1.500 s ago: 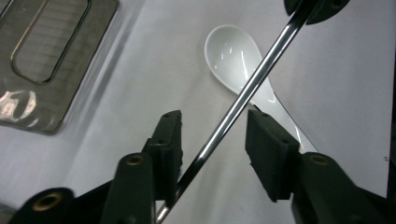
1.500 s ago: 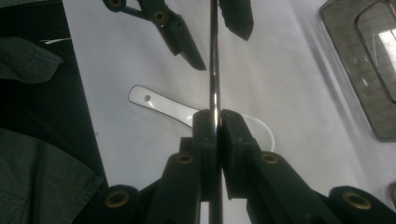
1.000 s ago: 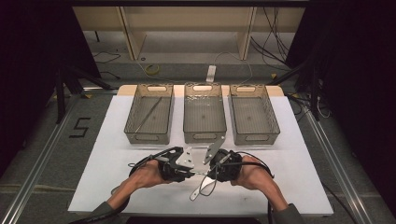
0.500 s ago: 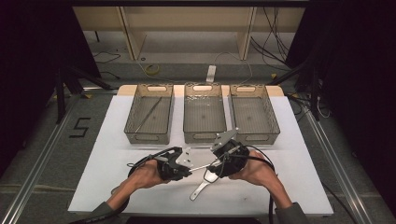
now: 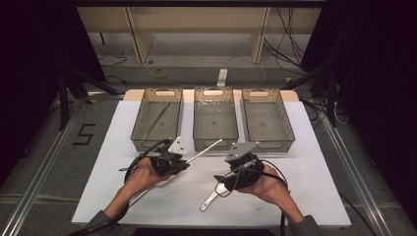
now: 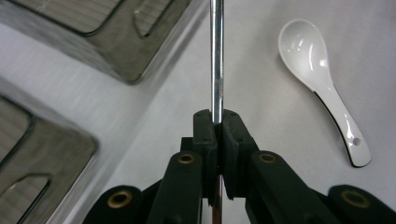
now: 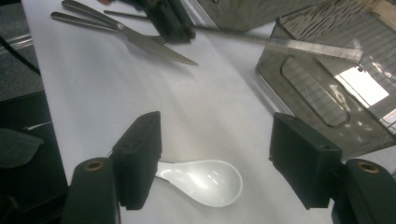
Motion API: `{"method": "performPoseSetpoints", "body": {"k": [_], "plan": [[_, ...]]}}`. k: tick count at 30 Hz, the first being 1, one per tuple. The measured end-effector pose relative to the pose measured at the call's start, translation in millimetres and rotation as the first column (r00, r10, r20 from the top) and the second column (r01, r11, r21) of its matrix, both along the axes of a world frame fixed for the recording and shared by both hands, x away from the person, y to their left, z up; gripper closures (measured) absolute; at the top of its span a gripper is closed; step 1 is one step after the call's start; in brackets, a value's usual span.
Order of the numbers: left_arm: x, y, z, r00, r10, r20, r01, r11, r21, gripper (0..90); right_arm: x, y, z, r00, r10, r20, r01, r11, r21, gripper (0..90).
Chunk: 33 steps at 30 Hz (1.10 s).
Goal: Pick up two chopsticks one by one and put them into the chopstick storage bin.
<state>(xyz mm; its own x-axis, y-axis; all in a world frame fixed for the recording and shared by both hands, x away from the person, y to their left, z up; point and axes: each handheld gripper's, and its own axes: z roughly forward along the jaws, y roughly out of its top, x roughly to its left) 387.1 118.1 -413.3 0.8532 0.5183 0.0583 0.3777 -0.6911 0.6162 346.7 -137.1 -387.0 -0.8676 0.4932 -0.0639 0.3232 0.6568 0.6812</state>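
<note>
1. Steel rod (image 6: 216, 56) clamped in left gripper (image 6: 215, 122), tip by the middle bin (image 5: 215, 119).
2. Right gripper (image 7: 215, 161) jaws just been opening, wide apart over white spoon (image 7: 205, 181) lying on table (image 5: 305, 162), no contact.

Three mesh bins at twelve o'clock: left bin (image 5: 157, 120); middle bin (image 5: 215, 119); right bin (image 5: 267, 119); knife (image 7: 154, 45) and fork (image 7: 93, 23) at seven o'clock.
</note>
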Motion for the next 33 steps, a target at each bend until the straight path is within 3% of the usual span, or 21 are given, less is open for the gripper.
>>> {"method": "performPoseSetpoints", "body": {"k": [8,13,21,26,30,33], "plan": [[9.1,17.8,6.1,0.9947,0.100,-0.021,-0.101,0.9935,-0.051,85.1,-3.4,-2.6,-21.0,0.9980,-0.059,-0.025,0.061,0.995,0.085,32.3],[16.4,28.5,12.1,0.9864,0.163,-0.021,-0.164,0.9841,-0.068,85.1,-6.5,0.2,-31.6,0.9972,-0.063,-0.039,0.066,0.995,0.077,30.9],[36.7,54.0,24.7,0.9618,0.273,-0.023,-0.273,0.9525,-0.134,85.1,-12.2,2.6,-37.3,0.9968,-0.069,-0.040,0.073,0.992,0.099,29.1],[54.0,67.4,32.8,0.9427,0.333,-0.015,-0.330,0.9268,-0.179,85.1,-14.1,0.8,-38.1,0.9960,-0.078,-0.044,0.083,0.990,0.117,27.7],[70.0,74.3,36.1,0.9276,0.373,-0.020,-0.370,0.9098,-0.189,85.1,-16.5,1.0,-40.8,0.9954,-0.077,-0.056,0.084,0.989,0.118,27.0],[80.4,78.1,37.6,0.9206,0.390,-0.018,-0.387,0.9043,-0.181,85.1,-17.8,0.9,-41.2,0.9955,-0.077,-0.056,0.083,0.990,0.117,26.7]]}}
